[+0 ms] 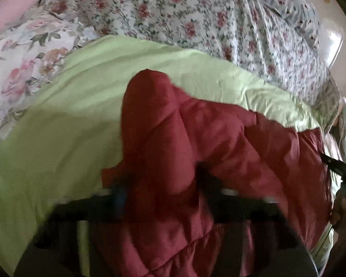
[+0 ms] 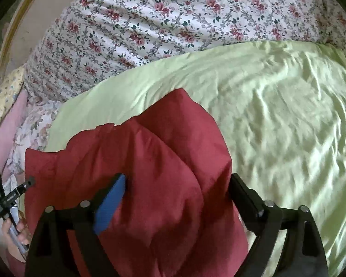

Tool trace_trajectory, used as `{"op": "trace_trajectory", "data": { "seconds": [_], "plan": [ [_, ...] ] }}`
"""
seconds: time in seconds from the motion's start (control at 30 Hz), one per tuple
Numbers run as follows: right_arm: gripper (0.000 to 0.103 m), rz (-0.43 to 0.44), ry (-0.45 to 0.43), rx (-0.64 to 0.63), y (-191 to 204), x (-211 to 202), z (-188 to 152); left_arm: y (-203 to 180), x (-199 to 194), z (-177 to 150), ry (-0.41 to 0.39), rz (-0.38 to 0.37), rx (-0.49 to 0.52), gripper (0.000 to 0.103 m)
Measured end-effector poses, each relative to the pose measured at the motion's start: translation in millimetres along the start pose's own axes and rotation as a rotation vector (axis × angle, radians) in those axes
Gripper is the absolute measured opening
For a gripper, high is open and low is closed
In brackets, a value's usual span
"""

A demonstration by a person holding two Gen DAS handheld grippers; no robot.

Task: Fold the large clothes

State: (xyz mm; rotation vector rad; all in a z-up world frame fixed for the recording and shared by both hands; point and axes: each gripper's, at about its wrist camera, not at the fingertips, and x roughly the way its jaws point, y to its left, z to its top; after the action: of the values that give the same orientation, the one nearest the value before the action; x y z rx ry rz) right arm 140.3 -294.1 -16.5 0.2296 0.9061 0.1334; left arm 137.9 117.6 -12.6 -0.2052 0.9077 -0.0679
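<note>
A dark red padded garment (image 1: 196,143) lies bunched on a pale green sheet (image 1: 57,127) over the bed. My left gripper (image 1: 163,184) is shut on a thick fold of the red garment; the view is blurred. In the right wrist view the red garment (image 2: 154,161) rises in a bulging fold over the green sheet (image 2: 276,115). My right gripper (image 2: 175,184) holds that fold between its blue-padded left finger (image 2: 110,198) and black right finger (image 2: 242,191). The left gripper's body (image 2: 7,198) shows at the far left.
A floral bedspread (image 2: 173,23) covers the far part of the bed. A second floral cloth (image 1: 23,57) and a pink pillow (image 1: 11,7) lie at the left. A wall and framed edge (image 2: 23,23) stand beyond the bed.
</note>
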Motion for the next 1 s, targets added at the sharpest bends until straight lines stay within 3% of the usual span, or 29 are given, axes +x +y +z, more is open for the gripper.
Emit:
{"op": "trace_trajectory", "data": {
  "seconds": [0.03,0.07,0.13,0.4,0.67,0.87,1.0],
  "plan": [
    [0.04,-0.013,0.005,-0.007,2.4,0.3,-1.3,-0.6,-0.4,-0.1,-0.004,0.003,0.005,0.028],
    [0.025,-0.01,0.003,-0.008,4.1,-0.6,-1.5,-1.0,-2.4,0.1,-0.011,0.001,0.008,0.02],
    [0.018,-0.012,-0.032,-0.028,8.6,-9.0,-3.4,-2.1,-7.3,2.4,-0.025,-0.009,0.008,0.016],
    [0.014,-0.027,-0.133,0.03,2.0,-15.3,15.6,-5.6,1.5,37.8,-0.065,-0.03,-0.025,0.013],
    [0.014,-0.039,-0.074,0.09,-13.7,26.7,25.3,10.0,45.9,44.9,-0.006,-0.033,-0.09,0.013],
    [0.015,-0.035,-0.063,0.095,-15.8,32.6,23.9,13.8,54.5,40.2,0.004,-0.046,-0.105,0.013],
    [0.015,-0.041,-0.063,0.096,-16.0,33.8,23.9,20.3,49.4,40.5,0.0,-0.075,-0.136,0.019]
  ]
}}
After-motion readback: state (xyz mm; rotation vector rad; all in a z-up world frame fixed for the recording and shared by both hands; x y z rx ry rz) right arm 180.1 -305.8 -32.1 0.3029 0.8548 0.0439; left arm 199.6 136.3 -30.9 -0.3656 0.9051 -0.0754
